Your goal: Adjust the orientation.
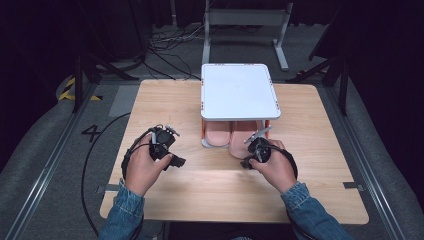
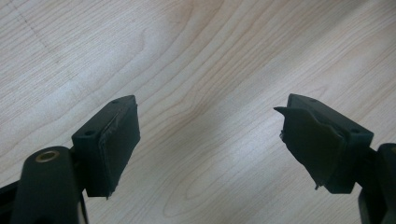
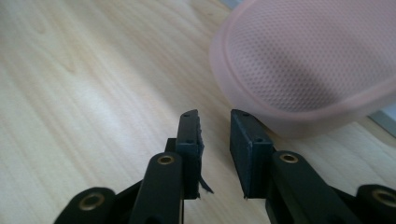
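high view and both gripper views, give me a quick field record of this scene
surface: wooden table
rack: white two-level shelf at the table's far middle
load: two pink slippers side by side under the shelf's top, toes toward the person
right slipper: sticks out further, its toe just ahead of the right gripper
right gripper state: jaws narrow, nothing between them, not touching the slipper
left gripper: jaws wide, over bare wood, holds nothing

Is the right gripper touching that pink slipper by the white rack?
Cannot tell. In the right gripper view one jaw tip of the right gripper meets the pink slipper's edge, with no plain gap or contact.
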